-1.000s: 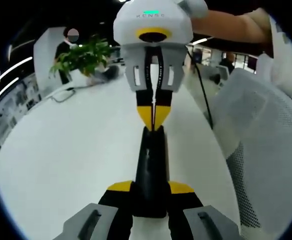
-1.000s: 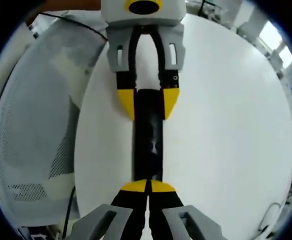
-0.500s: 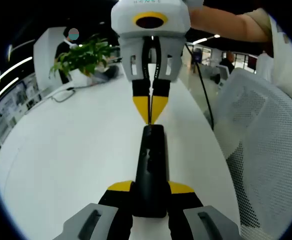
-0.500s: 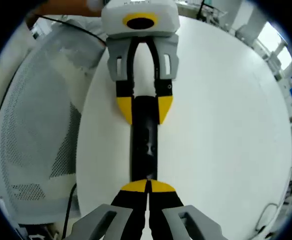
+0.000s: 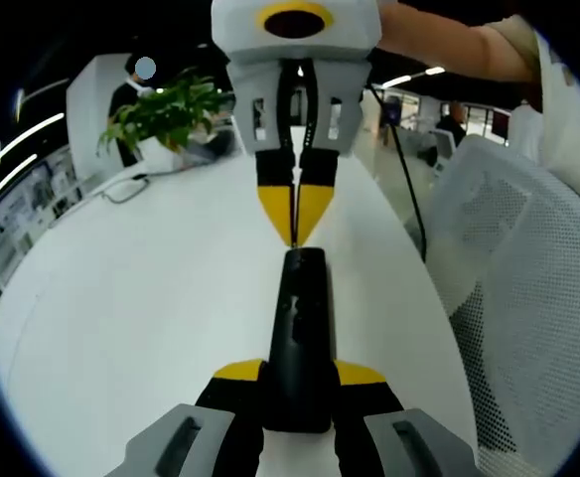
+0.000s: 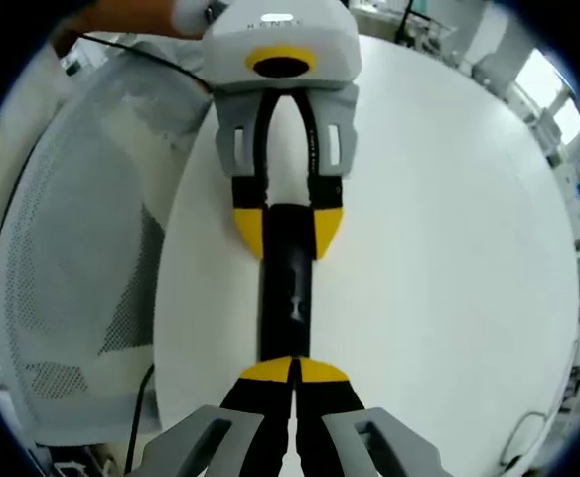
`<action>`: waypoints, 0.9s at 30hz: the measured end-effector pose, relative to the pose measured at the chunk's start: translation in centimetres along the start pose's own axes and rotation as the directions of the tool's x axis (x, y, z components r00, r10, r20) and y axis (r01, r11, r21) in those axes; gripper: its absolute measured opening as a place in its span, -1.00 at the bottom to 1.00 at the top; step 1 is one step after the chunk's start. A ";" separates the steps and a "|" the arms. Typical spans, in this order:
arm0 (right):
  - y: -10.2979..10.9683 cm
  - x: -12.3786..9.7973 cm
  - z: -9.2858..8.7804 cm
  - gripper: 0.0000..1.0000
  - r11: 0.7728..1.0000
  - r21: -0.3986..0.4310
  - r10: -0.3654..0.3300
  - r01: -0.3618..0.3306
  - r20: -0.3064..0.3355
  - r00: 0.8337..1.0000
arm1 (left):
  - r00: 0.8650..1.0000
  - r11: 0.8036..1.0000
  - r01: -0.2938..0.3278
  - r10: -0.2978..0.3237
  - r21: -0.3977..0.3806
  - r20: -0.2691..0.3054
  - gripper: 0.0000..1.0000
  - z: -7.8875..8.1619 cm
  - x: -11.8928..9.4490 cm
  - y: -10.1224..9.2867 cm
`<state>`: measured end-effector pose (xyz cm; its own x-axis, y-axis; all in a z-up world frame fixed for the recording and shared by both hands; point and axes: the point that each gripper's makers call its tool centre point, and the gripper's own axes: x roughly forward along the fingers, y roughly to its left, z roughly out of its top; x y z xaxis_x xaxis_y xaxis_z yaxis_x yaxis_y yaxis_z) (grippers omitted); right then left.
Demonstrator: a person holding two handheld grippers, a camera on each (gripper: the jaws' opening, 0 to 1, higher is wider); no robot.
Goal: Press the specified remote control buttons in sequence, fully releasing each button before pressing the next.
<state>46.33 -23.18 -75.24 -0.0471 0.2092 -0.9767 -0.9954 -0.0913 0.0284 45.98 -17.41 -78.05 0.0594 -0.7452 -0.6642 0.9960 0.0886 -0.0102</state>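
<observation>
Left gripper view: left gripper clamps the black remote control's near end on the white counter, while the right gripper, tips pressed together, hovers at its far end.

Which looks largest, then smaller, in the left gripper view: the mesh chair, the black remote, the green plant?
1. mesh chair
2. black remote
3. green plant
The remote is near the camera and the plant far, so true sizes stay unsure.

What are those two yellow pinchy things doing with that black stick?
A person is working a black remote control on a white table. The left tongs grip one end of it. The right tongs are shut, their yellow tips at its other end, ready to poke a button.
</observation>
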 end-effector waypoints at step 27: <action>0.1 2.0 0.7 -1.00 0.999 -0.029 0.042 -0.042 -0.023 0.999 | 1.000 1.000 0.005 -0.005 0.002 0.008 -0.52 0.0 -0.1 -0.1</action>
<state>46.10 -22.11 -77.04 -0.0864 0.1826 -0.9794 -0.9897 -0.1282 0.0634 45.85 -17.39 -77.96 0.0550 -0.7508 -0.6583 0.9964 0.0835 -0.0120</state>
